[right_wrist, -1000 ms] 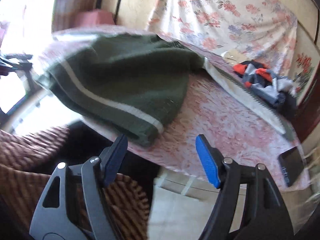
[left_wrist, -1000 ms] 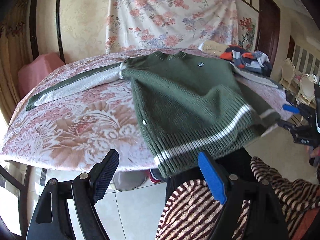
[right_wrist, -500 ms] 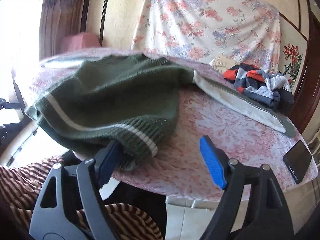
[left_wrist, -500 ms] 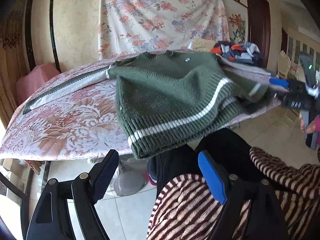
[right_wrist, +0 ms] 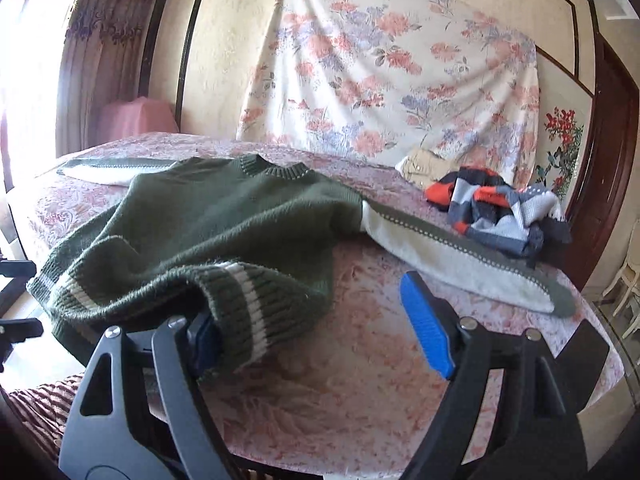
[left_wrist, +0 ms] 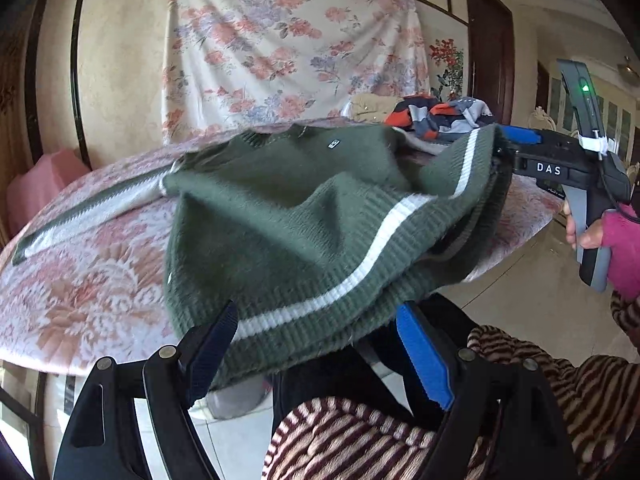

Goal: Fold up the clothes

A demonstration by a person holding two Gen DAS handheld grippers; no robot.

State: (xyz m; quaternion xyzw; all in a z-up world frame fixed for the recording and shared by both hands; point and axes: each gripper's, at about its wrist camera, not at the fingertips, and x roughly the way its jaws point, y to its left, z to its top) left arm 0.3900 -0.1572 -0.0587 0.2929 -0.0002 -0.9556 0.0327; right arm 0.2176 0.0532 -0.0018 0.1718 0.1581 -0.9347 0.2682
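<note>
1. Hidden: the ribbed hem of the green sweater [left_wrist: 288, 240] drapes over the left gripper [left_wrist: 316, 344]'s near pad, and covers the right gripper [right_wrist: 320, 336]'s dark left pad; contact unclear.
2. Both grippers' jaws stand wide apart, clamping nothing. In the left view's right edge, a hand [left_wrist: 612, 240] holds the right gripper.
3. Sweater lies frame centre on the floral-clothed table [right_wrist: 360, 380], hem bunched and lifted, white-striped; pale sleeve [right_wrist: 460, 264] stretches right.

Both wrist views sit close at table's [left_wrist: 60, 312] near edge, facing far wall: left from left, right from right; shared: green sweater [right_wrist: 224, 216].
</note>
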